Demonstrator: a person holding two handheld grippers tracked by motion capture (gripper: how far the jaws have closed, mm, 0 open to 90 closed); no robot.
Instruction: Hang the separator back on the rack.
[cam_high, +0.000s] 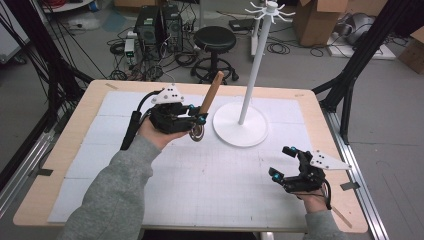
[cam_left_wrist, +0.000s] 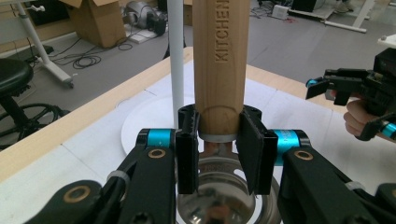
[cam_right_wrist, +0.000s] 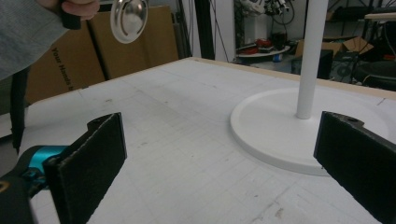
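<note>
A utensil with a round wooden handle (cam_high: 212, 92) and a shiny metal bowl (cam_high: 199, 132) is held above the table's back middle. My left gripper (cam_high: 197, 114) is shut on the handle's lower end, just above the metal collar. In the left gripper view the handle (cam_left_wrist: 218, 60) rises between the two pads (cam_left_wrist: 253, 144), with the metal bowl (cam_left_wrist: 219, 196) below them. A white rack stands just to the right, with a round base (cam_high: 240, 125), a thin pole (cam_high: 255, 65) and hooks (cam_high: 270, 10) on top. My right gripper (cam_high: 282, 162) rests low at the front right, open and with nothing between its fingers.
A white gridded mat (cam_high: 200, 175) covers the wooden table (cam_high: 65, 130). Behind the table stand a black stool (cam_high: 215, 40), computer towers (cam_high: 160, 25), cables and cardboard boxes (cam_high: 315, 20). Black frame struts (cam_high: 360, 55) flank the table on both sides.
</note>
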